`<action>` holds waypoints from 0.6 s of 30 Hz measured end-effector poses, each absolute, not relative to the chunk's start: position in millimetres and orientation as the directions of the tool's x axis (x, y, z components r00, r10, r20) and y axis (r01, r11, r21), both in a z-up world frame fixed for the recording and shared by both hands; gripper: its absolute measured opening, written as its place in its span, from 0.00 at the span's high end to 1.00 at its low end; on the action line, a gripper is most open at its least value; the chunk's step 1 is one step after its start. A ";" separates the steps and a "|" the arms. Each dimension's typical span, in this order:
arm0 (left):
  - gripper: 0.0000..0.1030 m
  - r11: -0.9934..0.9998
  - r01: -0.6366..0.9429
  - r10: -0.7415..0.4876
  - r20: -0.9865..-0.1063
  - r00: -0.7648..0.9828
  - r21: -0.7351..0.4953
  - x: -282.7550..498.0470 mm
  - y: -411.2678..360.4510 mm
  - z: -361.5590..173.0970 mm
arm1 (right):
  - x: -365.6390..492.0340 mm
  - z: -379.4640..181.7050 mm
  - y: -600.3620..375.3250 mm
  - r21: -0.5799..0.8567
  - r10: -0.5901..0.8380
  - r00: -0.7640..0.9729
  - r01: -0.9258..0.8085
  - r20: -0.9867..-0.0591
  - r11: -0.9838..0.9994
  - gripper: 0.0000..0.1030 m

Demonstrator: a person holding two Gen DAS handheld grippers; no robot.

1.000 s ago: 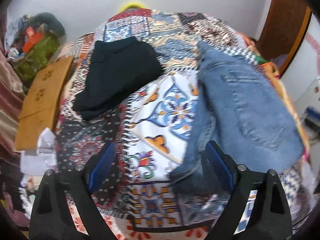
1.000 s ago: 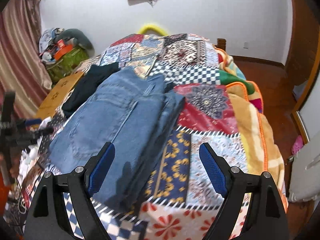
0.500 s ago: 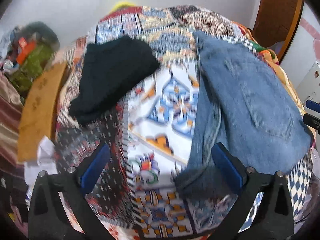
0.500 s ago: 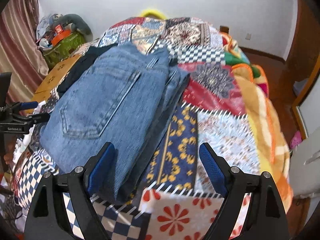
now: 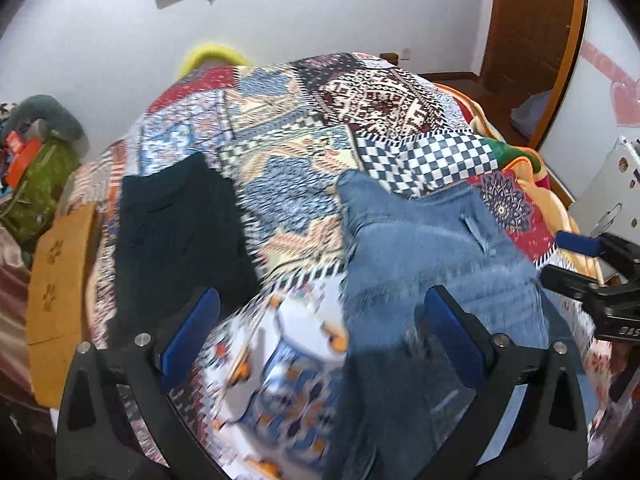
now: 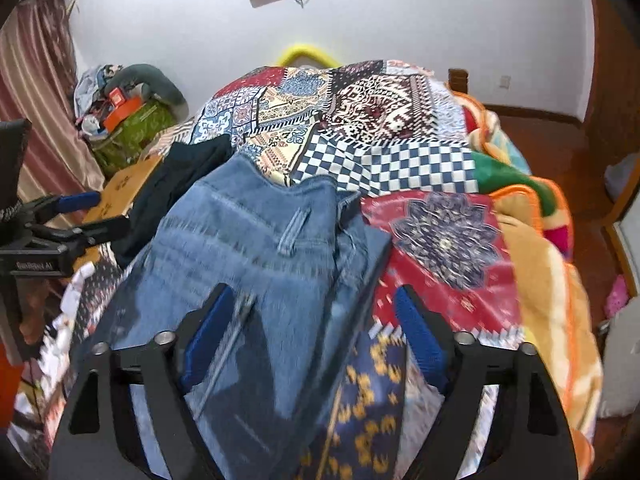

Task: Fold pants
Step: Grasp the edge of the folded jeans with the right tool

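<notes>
Blue jeans point(image 5: 432, 260) lie folded on a patchwork quilt point(image 5: 312, 128); in the right wrist view the jeans point(image 6: 256, 248) fill the middle, waistband towards the far side. My left gripper point(image 5: 320, 328) is open, its right finger over the jeans' left edge. My right gripper point(image 6: 312, 332) is open above the jeans' right edge. Neither holds cloth. Each gripper shows in the other's view, the right one point(image 5: 592, 264) and the left one point(image 6: 68, 220).
A folded black garment point(image 5: 176, 232) lies on the quilt left of the jeans. A wooden board point(image 5: 60, 280) and a green bag point(image 5: 36, 184) stand off the bed's left side. An orange blanket point(image 6: 552, 280) hangs at the right edge.
Both grippers have moved forward over the jeans and the views tilted up towards the wall. The jeans lie as before.
</notes>
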State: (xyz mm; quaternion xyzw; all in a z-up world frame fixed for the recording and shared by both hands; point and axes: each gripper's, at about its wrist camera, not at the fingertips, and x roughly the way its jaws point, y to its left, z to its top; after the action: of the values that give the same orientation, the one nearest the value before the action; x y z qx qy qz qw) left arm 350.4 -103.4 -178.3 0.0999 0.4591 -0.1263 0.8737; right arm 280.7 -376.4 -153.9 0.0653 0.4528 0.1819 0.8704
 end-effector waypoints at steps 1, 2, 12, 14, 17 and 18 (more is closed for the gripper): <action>0.00 0.947 0.318 -0.140 -0.832 0.537 0.047 355.8 -106.8 -182.0 | 290.4 -158.0 -375.1 0.291 0.387 0.509 -0.259 -0.769 0.921 0.38; 0.00 0.945 0.324 -0.148 -0.836 0.528 0.037 360.4 -108.5 -186.3 | 295.4 -161.0 -374.2 0.297 0.391 0.503 -0.259 -0.771 0.919 0.43; 0.00 0.941 0.332 -0.219 -0.867 0.447 -0.067 389.2 -117.4 -224.7 | 338.6 -189.9 -364.6 0.348 0.443 0.445 -0.283 -0.778 0.894 0.75; 0.00 0.941 0.331 -0.223 -0.868 0.443 -0.073 391.3 -117.6 -224.8 | 341.9 -190.4 -364.9 0.337 0.432 0.458 -0.278 -0.777 0.900 0.85; 0.04 0.937 0.334 -0.249 -0.863 0.440 -0.100 392.4 -113.9 -216.9 | 335.0 -180.0 -367.9 0.315 0.430 0.501 -0.302 -0.751 0.900 0.92; 0.04 0.938 0.329 -0.260 -0.856 0.447 -0.113 393.2 -110.7 -213.6 | 330.8 -173.9 -369.4 0.292 0.417 0.531 -0.307 -0.737 0.906 0.92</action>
State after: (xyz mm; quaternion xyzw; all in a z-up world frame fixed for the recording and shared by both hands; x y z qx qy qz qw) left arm 393.2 -110.7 -213.6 0.0347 0.4967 -0.1731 0.8498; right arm 330.8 -369.4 -173.9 0.0630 0.4375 0.2076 0.8727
